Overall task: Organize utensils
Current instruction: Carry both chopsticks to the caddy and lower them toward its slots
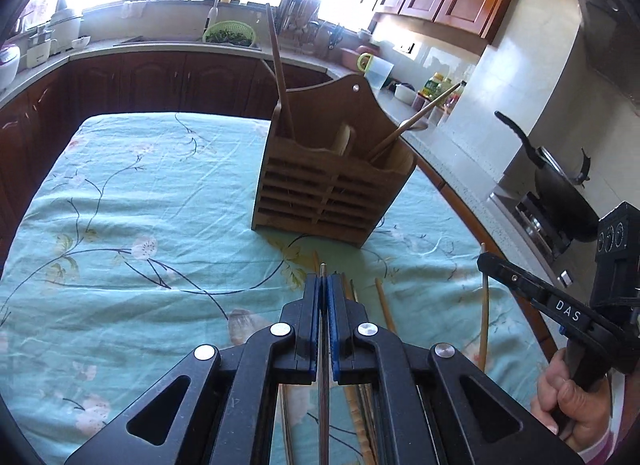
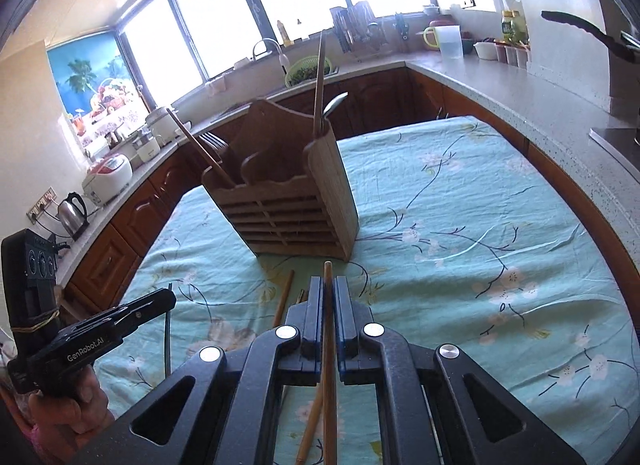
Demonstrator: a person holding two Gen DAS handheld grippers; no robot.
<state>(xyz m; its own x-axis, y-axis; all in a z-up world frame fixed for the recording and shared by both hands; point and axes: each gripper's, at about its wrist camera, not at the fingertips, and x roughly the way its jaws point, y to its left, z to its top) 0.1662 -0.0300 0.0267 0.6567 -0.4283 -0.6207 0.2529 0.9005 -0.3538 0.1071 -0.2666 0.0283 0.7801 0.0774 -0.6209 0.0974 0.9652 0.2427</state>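
Note:
A slatted wooden utensil holder point(image 1: 332, 185) point(image 2: 288, 205) stands upright on the floral teal tablecloth point(image 1: 132, 201) point(image 2: 460, 225). Wooden sticks point(image 1: 280, 73) point(image 2: 319, 81), a metal spoon point(image 2: 336, 103) and a fork point(image 2: 212, 141) stand in its compartments. My left gripper point(image 1: 323, 281) point(image 2: 172, 295) is shut on a thin metal chopstick point(image 1: 323, 365) point(image 2: 168, 333), lifted off the cloth. My right gripper point(image 2: 328, 283) point(image 1: 486, 261) is shut on a bamboo chopstick point(image 2: 329, 365) point(image 1: 484, 325). Both point toward the holder from the near side. More loose chopsticks point(image 1: 384, 305) point(image 2: 284, 297) lie on the cloth below the grippers.
A curved kitchen counter point(image 2: 520, 97) wraps around the table. A black wok point(image 1: 560, 189) sits on the stove at the right, a kettle point(image 2: 74, 211) and a rice cooker point(image 2: 108, 177) at the left. A person's hand point(image 1: 572, 401) grips the right tool.

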